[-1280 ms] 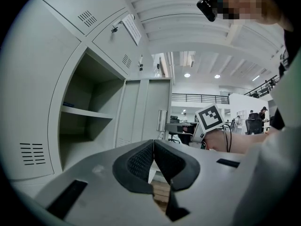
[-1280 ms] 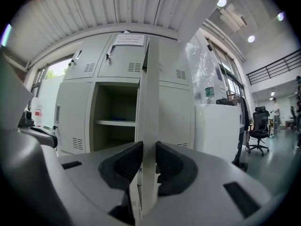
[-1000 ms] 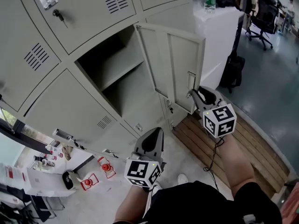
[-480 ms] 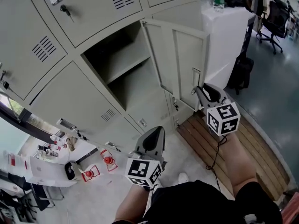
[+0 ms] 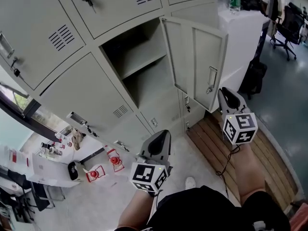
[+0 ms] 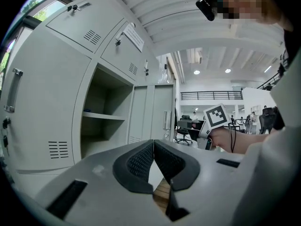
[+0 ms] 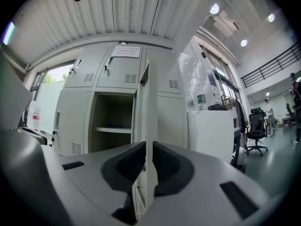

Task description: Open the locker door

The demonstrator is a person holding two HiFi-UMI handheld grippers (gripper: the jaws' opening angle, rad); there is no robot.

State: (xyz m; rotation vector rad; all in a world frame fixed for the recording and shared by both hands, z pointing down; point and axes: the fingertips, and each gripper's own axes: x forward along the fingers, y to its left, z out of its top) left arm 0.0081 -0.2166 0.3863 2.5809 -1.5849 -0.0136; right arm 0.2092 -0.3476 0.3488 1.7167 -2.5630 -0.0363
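Head view: hovers right gripper (image 5: pixel 225 94) beside open locker door (image 5: pixel 195 57), fingers (image 7: pixel 123 166) just closing on nothing, left gripper (image 5: pixel 159 137) clenched empty; could bump door shut.

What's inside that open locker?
Inside the open locker a single shelf splits it into two levels, and both look bare. The upper back corner lies in shadow, so something small there cannot be ruled out.
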